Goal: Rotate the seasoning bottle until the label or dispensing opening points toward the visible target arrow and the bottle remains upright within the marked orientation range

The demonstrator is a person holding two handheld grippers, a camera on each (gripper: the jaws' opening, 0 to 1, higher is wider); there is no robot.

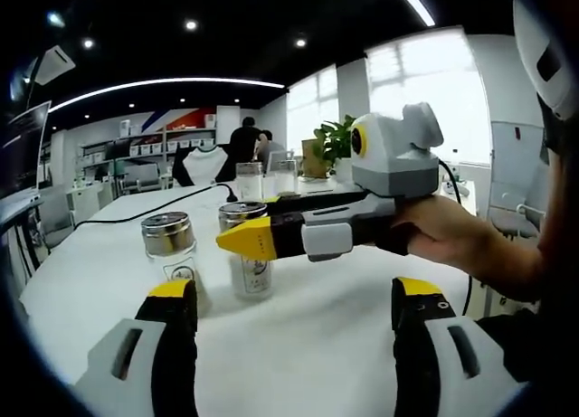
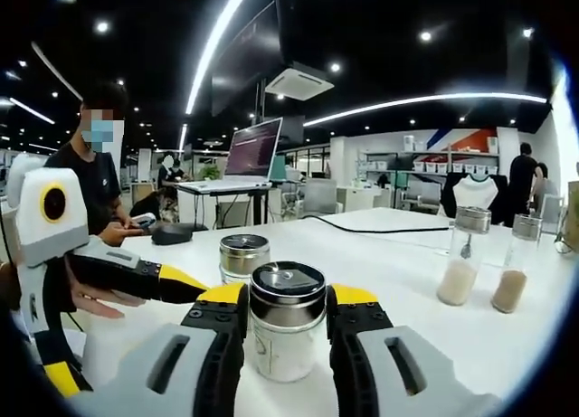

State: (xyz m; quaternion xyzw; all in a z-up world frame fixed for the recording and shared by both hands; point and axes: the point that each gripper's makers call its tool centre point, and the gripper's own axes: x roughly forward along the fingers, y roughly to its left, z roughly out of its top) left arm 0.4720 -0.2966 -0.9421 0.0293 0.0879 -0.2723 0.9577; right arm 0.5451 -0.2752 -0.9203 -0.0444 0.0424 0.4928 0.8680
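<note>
In the right gripper view, the right hand-held gripper [image 2: 287,331] grasps a bottle [image 2: 286,322] at lower centre: its yellow-tipped jaws press both sides of the glass body, just under the metal lid. The bottle stands upright on the white worktop [image 2: 407,281], with pale powder in its lower part. A second bottle [image 2: 243,257] stands just behind it, a little to the left. The left hand-held gripper [image 2: 181,286] enters from the left edge, its yellow tip near that second bottle. Two tall jars [image 2: 488,263] with beige powder stand at right, well apart from the grasp.

In the left gripper view, the left hand-held gripper [image 1: 294,308] is released, jaws wide at the bottom corners with nothing between them. At centre, a hand [image 1: 443,232] holds the right hand-held gripper, whose yellow tip covers a bottle's upper part [image 1: 249,272]. Another bottle [image 1: 172,245] stands just to its left.
</note>
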